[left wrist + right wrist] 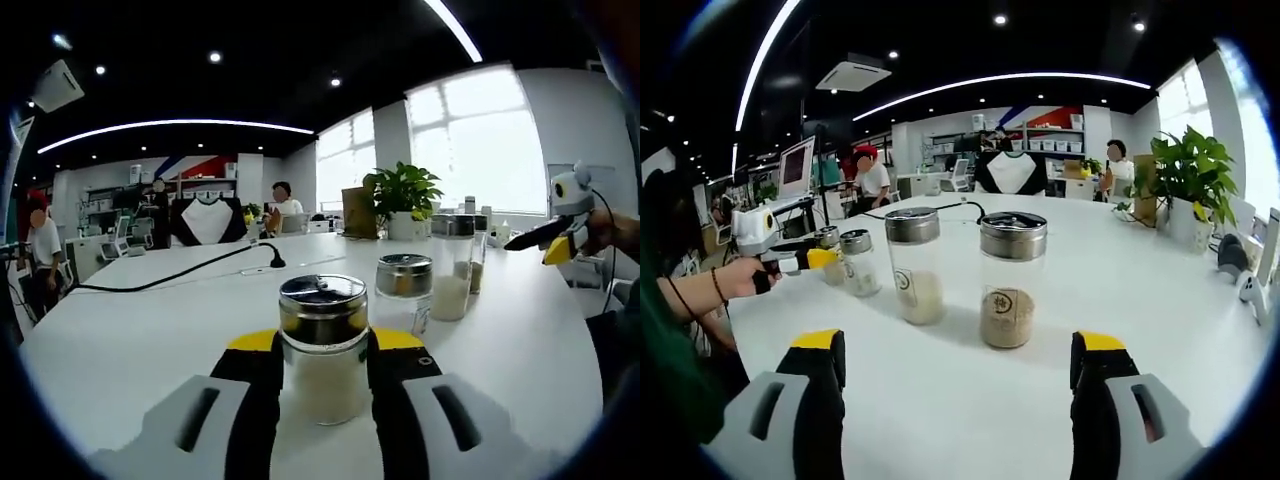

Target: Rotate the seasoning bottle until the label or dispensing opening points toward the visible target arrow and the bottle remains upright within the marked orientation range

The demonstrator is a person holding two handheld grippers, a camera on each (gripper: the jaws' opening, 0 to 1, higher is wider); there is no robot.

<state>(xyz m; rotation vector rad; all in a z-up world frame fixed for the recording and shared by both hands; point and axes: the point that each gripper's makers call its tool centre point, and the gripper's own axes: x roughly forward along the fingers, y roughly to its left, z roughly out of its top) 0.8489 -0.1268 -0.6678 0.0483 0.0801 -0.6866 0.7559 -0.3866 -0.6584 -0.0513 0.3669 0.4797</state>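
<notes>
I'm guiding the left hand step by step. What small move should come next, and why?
Probably a slow twist of the left gripper about the vertical. Its jaws already flank the upright seasoning bottle on the white table, and no label faces this view. I can't see a target arrow, so find it first.

Seasoning bottle (323, 345) on table (140, 330), three jars (404, 290) behind, plant (402, 195) beyond.

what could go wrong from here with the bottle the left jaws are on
1. The left gripper clamps the seasoning bottle low on its glass body; a fast twist might tilt it off upright.
2. The small shaker and tall jar stand just behind it, so a swing could knock them.
3. No target arrow can be made out on the white table, so the turn may overshoot.
</notes>
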